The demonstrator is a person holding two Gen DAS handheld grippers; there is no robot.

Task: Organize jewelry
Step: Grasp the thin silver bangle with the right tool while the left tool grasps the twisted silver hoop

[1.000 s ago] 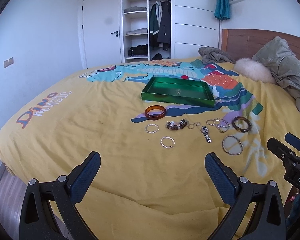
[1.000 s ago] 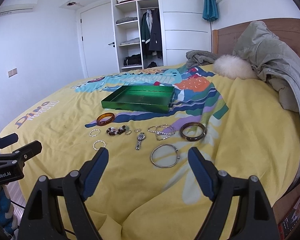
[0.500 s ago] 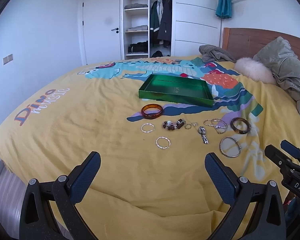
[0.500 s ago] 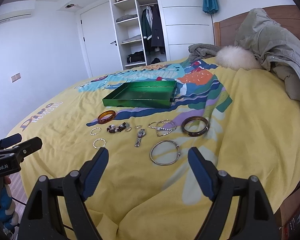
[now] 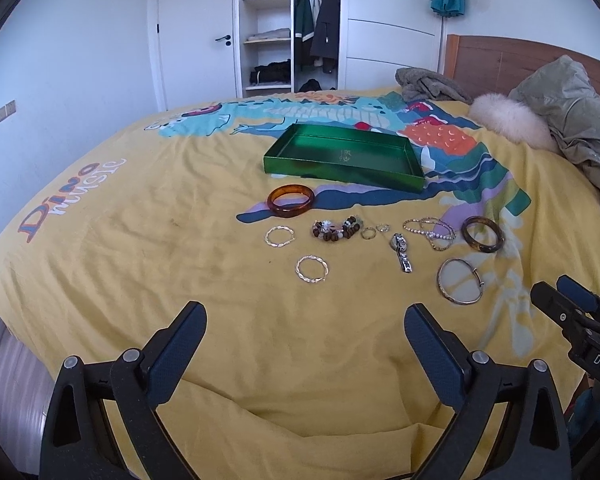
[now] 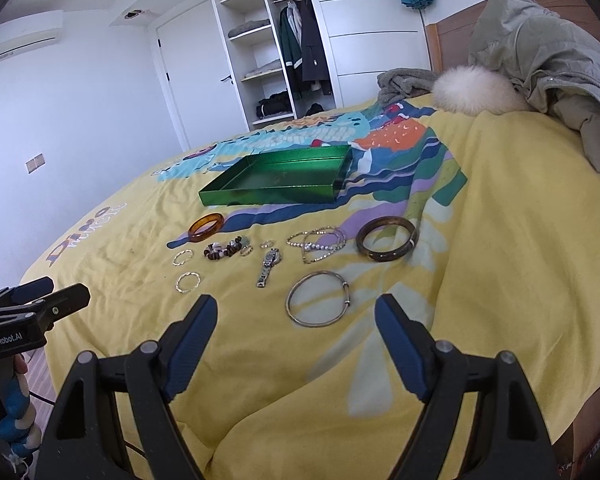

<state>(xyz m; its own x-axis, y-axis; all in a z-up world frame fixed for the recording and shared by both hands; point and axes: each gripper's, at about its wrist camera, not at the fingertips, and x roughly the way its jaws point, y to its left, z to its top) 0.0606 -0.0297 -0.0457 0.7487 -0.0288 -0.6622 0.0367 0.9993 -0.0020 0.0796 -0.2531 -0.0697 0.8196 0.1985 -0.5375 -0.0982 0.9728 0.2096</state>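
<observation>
While both tools hover over the near edge of the bed (image 5: 120, 240), nothing is held.

Left hand-held gripper (image 5: 304, 332): spread wide, its jaws having just closed slightly on nothing; twisted silver ring (image 5: 311, 268) lies nearest ahead.

Right hand-held gripper (image 6: 298, 320): spread, empty; large silver bangle (image 6: 318, 298) lies just beyond its tips.

Further out: watch (image 6: 269, 266), bead bracelet (image 5: 336, 230), amber bangle (image 5: 290, 200), dark bangle (image 6: 386, 238).

Green tray (image 5: 284, 160): beyond the row, empty.

Advice: straddle one rim of the bangle, press lightly into the soft cover, then pinch.
</observation>
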